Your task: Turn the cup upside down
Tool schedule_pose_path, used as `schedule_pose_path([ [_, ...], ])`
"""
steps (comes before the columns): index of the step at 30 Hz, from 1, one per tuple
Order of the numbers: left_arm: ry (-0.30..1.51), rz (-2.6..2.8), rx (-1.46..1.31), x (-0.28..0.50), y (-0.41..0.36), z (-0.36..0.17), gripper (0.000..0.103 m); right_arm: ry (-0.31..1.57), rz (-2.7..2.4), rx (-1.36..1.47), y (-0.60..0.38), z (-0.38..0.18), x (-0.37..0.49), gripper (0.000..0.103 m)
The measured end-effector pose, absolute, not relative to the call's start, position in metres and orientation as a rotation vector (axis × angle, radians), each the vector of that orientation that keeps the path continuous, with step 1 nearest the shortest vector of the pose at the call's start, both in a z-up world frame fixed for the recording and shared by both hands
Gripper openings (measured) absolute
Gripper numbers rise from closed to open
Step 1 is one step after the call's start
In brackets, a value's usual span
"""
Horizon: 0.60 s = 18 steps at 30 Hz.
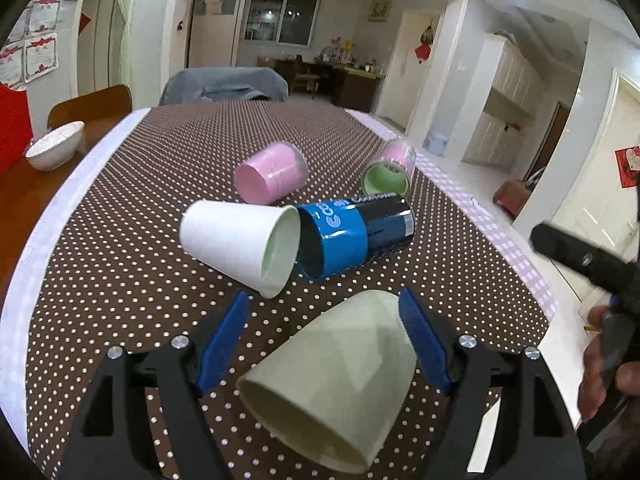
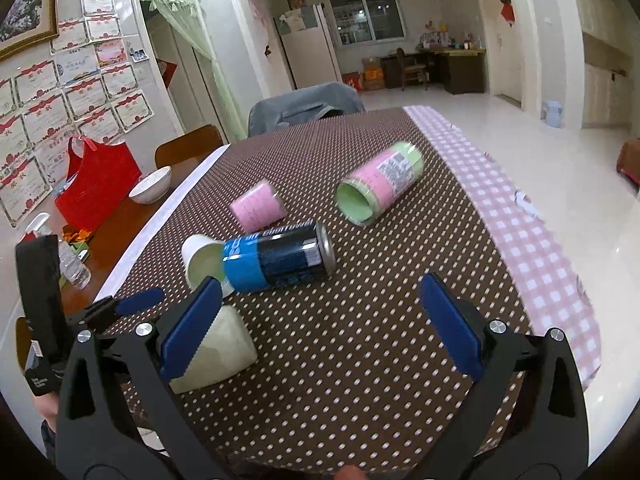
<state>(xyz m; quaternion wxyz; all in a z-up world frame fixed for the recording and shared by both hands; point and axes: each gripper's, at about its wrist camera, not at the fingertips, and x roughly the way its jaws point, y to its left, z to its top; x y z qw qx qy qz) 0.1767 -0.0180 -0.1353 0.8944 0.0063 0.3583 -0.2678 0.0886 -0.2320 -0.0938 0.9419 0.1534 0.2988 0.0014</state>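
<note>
Table (image 1: pixel 100 216) was the biggest thing in frame, under a brown polka-dot cloth with a pink check strip along its right edge. Five containers lay on their sides mid-table. Blue-black can (image 1: pixel 356 234) was the largest, mouth butted against the rim of a white paper cup (image 1: pixel 236 246). Behind those, a pink-and-green tube (image 1: pixel 390 172) toward the right edge and a pink cup (image 1: pixel 270 176) nearer the centre. A white bowl (image 1: pixel 56 146) sat on the bare wood at the left edge.

My target, the pale green paper cup (image 1: pixel 336 384), lay on its side at the near edge, open mouth toward the camera, base pointing to the can.

Left gripper (image 1: pixel 324 344) had its jaws wide, straddling the cup. The right pad (image 1: pixel 424 344) looked just beside or touching the wall; the left pad stood apart from it. No grip yet as far as I could tell.

Right gripper (image 2: pixel 320 324) also wide, holding nothing, over bare cloth just right of the cup.

My read on handling: thin paper, very light, wall soft enough to crush and likely to skid on the cloth. I judged the best hold was mid-body or nearer the stiffer base, light squeeze, then rotate mouth-down.
</note>
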Motion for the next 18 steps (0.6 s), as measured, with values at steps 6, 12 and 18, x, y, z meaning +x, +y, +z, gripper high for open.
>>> schedule_pose_path([
  [6, 0.682, -0.522, -0.027, 0.158, 0.003, -0.119, 0.076, 0.648, 0.043, 0.358, -0.221, -0.104, 0.082, 0.097],
  [12, 0.646, -0.467, -0.031, 0.141, 0.017, -0.108, 0.076, 0.669, 0.068, 0.367, -0.21, -0.108, 0.076, 0.097],
  [18, 0.602, -0.405, -0.048, 0.126, 0.028, -0.098, 0.076, 0.684, 0.085, 0.367, -0.203, -0.107, 0.073, 0.097],
])
